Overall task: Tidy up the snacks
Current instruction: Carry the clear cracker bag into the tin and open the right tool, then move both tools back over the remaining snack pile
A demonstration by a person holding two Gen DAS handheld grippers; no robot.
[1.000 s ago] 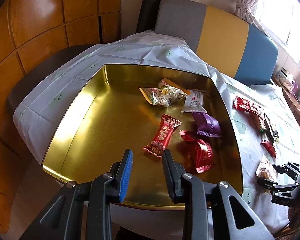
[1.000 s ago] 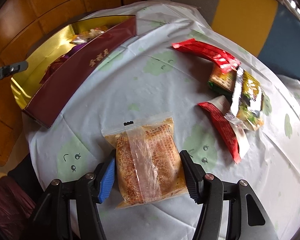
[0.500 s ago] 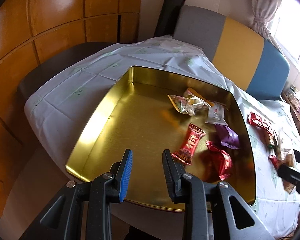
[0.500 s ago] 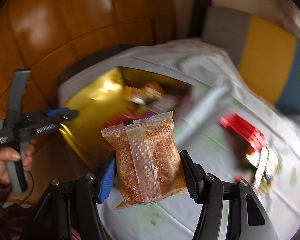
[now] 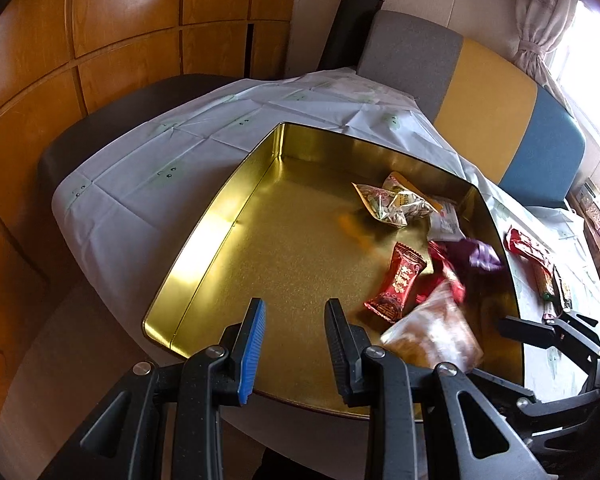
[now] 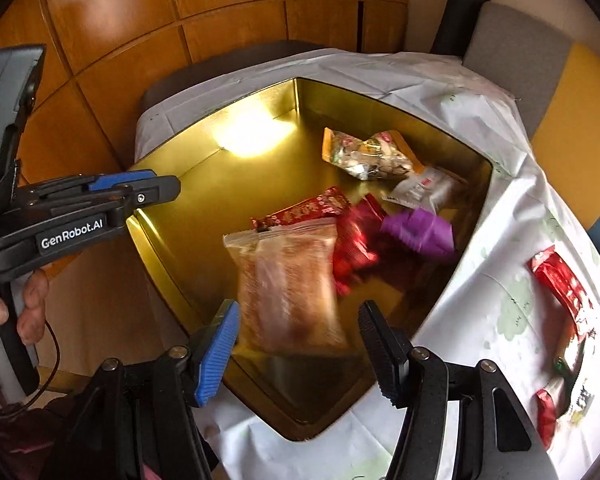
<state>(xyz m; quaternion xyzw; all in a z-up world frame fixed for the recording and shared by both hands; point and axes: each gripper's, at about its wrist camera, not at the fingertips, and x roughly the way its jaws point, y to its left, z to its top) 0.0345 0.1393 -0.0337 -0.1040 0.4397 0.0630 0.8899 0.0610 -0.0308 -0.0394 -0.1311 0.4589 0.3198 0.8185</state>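
At the left of the right wrist view, a hand holds the left gripper beside the tin's near left corner; its blue-padded and black jaws stand narrowly parted with nothing between them, hovering over bare gold floor.

The wide, shallow gold-coloured metal tin sits on a white tablecloth with faint green prints, and its left half is bare. The sorted snacks cluster on its right side: a clear packet of mixed nuts, a small white sachet, a long red foil-wrapped sweet, a crumpled red wrapper and a purple wrapper.

The clear plastic bag holding a golden-brown cake is blurred, over the tin's near edge. It lies just ahead of the right gripper, whose jaws stand apart on either side of it without pressing; it looks released into the tin, though whether it has landed I cannot tell.

Further right, on the cloth outside the tin, several snacks are not yet sorted: a red foil packet and a few smaller mixed packets below it. By my judgement roughly half or more is done, six pieces in or entering the tin and that right-hand group left to carry over.
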